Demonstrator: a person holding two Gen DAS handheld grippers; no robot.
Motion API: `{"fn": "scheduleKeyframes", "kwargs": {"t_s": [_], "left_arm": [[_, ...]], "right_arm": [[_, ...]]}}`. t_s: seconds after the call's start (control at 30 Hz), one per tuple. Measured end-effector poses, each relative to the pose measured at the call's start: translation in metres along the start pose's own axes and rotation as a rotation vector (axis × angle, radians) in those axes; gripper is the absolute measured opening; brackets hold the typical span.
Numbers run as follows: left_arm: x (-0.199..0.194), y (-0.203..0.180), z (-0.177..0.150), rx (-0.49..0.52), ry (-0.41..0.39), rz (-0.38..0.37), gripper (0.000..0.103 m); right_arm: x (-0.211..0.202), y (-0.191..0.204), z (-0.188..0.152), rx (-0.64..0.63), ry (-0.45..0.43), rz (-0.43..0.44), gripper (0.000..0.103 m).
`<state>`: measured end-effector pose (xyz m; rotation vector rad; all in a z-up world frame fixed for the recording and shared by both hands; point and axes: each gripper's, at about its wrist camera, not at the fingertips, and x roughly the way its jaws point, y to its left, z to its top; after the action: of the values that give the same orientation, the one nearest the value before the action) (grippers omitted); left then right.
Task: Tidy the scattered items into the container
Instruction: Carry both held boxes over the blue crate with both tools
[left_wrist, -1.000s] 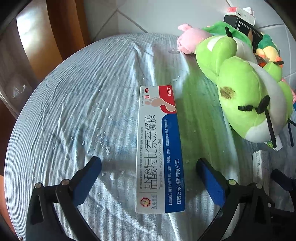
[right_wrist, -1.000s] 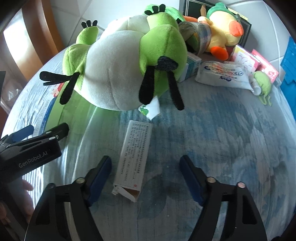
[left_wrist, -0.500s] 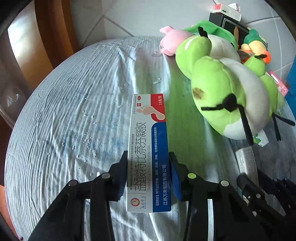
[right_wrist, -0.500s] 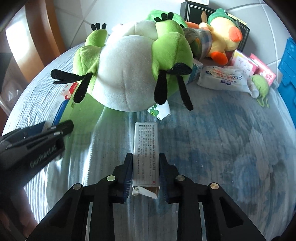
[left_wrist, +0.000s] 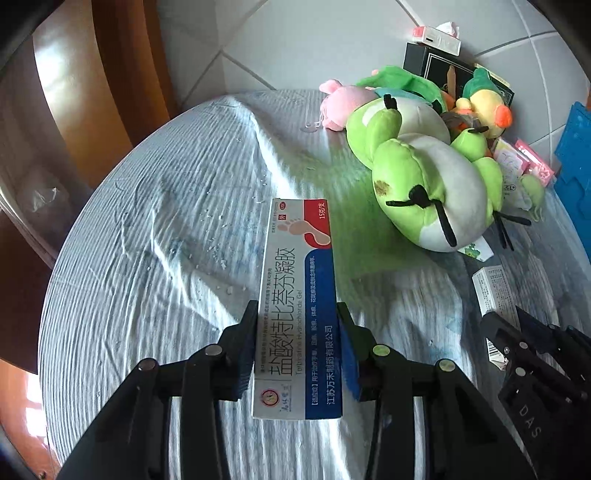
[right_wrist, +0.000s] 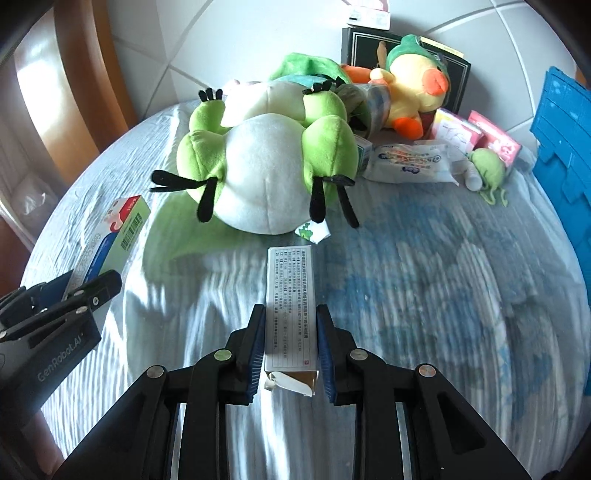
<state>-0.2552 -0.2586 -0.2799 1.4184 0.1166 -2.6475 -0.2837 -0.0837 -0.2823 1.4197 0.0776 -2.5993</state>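
The ointment box (left_wrist: 298, 310) sits clamped lengthwise between the pads of the left tongs (left_wrist: 297, 332), lifted above the bed sheet (left_wrist: 155, 236). The small white box (right_wrist: 291, 306), its near flap torn open, is clenched in the right tongs (right_wrist: 291, 336). Beyond both lies a green frog plush (right_wrist: 266, 173); the blue crate (right_wrist: 561, 147) stands at the right edge.

Gel box (left_wrist: 297, 306) white, red, blue; frog plush (right_wrist: 266, 173) green, white belly; cloth (left_wrist: 147, 258) pale blue, striped; crate (right_wrist: 565, 155) blue.
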Motion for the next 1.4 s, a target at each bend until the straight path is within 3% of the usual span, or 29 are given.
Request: {"fn": "scheduleKeyframes", "kwargs": {"t_s": [0.13, 0.3, 0.67, 0.83, 1.1, 1.4], "left_arm": [[-0.035, -0.022, -0.007, 0.023, -0.026, -0.033, 0.039], [-0.074, -0.049, 0.002, 0.049, -0.078, -0.094, 0.039], [-0.177, -0.146, 0.018, 0.132, -0.235, -0.228, 0.039], [-0.226, -0.214, 0.012, 0.161, -0.322, -0.261, 0.039], [-0.306, -0.351, -0.003, 0.168, -0.451, -0.288, 0.039], [-0.355, -0.484, 0.013, 0.285, -0.506, -0.35, 0.039]], "right_arm": [[-0.034, 0.008, -0.012, 0.001, -0.035, 0.002, 0.026], [-0.084, -0.005, -0.002, -0.001, -0.119, -0.055, 0.026], [-0.216, -0.08, 0.01, 0.051, -0.325, -0.162, 0.026], [-0.28, -0.142, 0.001, 0.049, -0.427, -0.191, 0.026], [-0.373, -0.274, -0.025, 0.001, -0.548, -0.241, 0.026], [-0.437, -0.411, -0.028, 0.093, -0.635, -0.348, 0.026]]}}
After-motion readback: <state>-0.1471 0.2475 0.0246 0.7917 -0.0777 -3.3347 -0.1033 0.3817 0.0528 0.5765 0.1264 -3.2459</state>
